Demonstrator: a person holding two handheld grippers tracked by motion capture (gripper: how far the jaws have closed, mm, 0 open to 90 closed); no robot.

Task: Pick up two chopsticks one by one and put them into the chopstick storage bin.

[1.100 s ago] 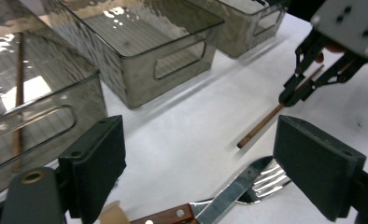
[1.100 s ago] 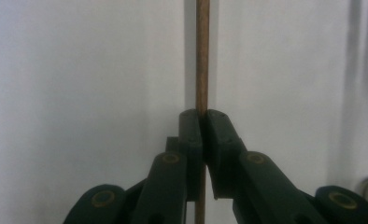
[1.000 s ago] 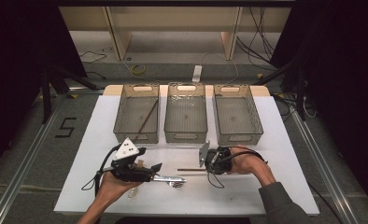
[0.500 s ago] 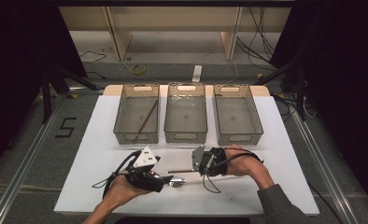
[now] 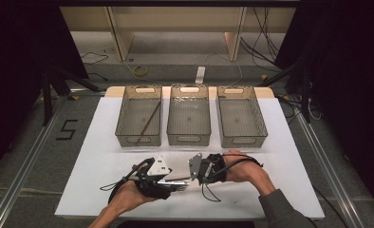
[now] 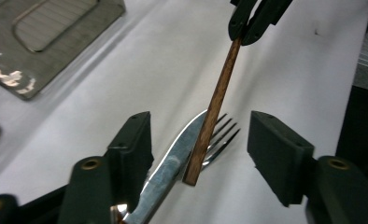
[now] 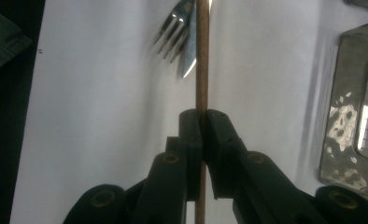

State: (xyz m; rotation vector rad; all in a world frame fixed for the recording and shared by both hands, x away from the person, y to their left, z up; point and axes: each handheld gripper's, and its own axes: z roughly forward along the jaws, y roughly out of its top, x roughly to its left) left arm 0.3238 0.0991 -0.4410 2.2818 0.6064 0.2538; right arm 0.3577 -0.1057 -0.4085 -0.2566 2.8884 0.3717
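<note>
My right gripper [image 7: 201, 122] is shut on a thin brown chopstick [image 7: 201, 70] and holds it out over a knife [image 7: 189, 58] and a fork [image 7: 172, 30] that lie side by side on the white table. My left gripper [image 6: 203, 154] faces it. Its jaws have just been closing and stand apart on either side of the knife [image 6: 173, 163], the fork tines [image 6: 225, 135] and the chopstick's free end [image 6: 203, 140]. No pad presses on anything. In the high view the left gripper [image 5: 179, 182] and right gripper [image 5: 194, 172] nearly meet at the table's front middle.
Three grey mesh bins stand in a row behind the hands: the left bin [image 5: 123, 118] has a brown chopstick [image 5: 149, 121] in it, then a middle bin [image 5: 189, 137] and a right bin [image 5: 239, 140]. White table [image 5: 285, 161] stretches to both sides. Cables trail from both grippers.
The left hand has slid right towards the cutlery. The right hand has come left and up a little with the chopstick, so the two grippers now stand close together.
</note>
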